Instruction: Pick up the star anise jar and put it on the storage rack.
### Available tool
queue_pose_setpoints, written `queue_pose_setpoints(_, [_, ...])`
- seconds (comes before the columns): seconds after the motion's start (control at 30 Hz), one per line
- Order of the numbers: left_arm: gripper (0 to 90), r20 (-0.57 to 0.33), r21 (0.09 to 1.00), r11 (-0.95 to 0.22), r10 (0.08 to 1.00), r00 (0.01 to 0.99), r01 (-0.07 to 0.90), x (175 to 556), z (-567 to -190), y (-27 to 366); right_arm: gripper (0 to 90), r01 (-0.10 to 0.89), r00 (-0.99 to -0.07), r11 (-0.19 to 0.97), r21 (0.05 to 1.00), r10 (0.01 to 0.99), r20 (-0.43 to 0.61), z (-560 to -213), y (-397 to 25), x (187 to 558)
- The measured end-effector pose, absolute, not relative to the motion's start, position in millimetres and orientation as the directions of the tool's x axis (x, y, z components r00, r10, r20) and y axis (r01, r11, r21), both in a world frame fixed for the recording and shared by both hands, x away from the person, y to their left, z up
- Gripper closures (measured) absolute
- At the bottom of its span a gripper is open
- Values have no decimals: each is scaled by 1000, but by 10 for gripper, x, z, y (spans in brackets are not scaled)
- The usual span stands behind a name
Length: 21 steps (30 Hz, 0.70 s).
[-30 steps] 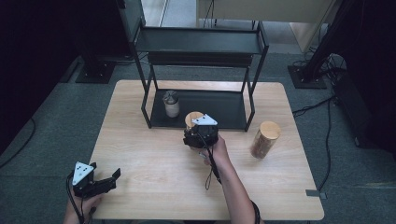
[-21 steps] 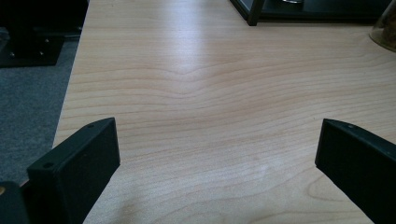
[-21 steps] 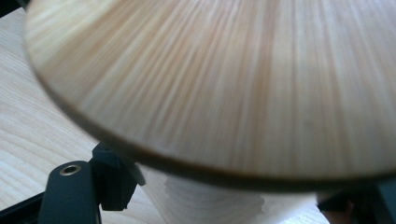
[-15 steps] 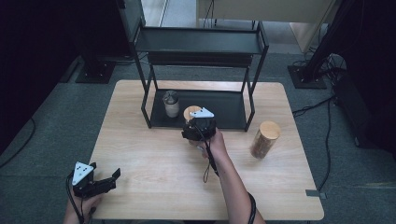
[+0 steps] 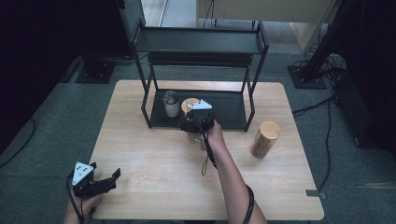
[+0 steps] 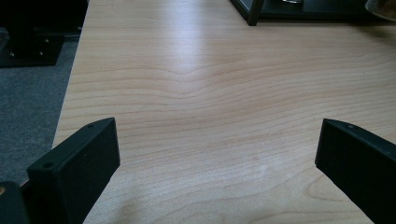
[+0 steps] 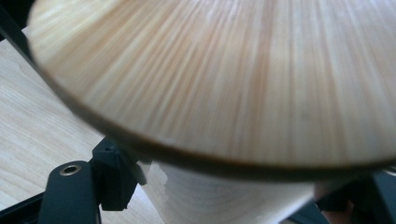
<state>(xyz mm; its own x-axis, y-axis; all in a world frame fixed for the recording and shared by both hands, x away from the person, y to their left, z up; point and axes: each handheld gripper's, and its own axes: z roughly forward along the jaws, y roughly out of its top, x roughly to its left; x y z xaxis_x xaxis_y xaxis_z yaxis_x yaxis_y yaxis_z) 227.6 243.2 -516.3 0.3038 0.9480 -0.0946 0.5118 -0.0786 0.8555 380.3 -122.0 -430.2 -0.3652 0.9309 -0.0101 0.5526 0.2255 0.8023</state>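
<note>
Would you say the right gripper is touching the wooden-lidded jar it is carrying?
Touching. In the right gripper view, the right gripper has its black jaws pressed against both sides of the wooden-lidded jar.

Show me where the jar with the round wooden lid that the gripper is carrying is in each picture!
High view: the glass jar with the round wooden lid is near the middle, at the black metal shelf's front edge, held by the right gripper.
Left gripper view: a sliver of it at the top right corner.
Right gripper view: its wooden lid spreads across the top, very close.
Shared landmark: the light wooden table.
</note>
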Motion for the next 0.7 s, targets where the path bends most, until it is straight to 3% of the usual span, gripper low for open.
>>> queue_pose_setpoints(0.7, [0,-101,855,-71,948,300,513,2276,-5163,2437,250,574,-313,195,795,950,-8,-4270,-1248,4263])
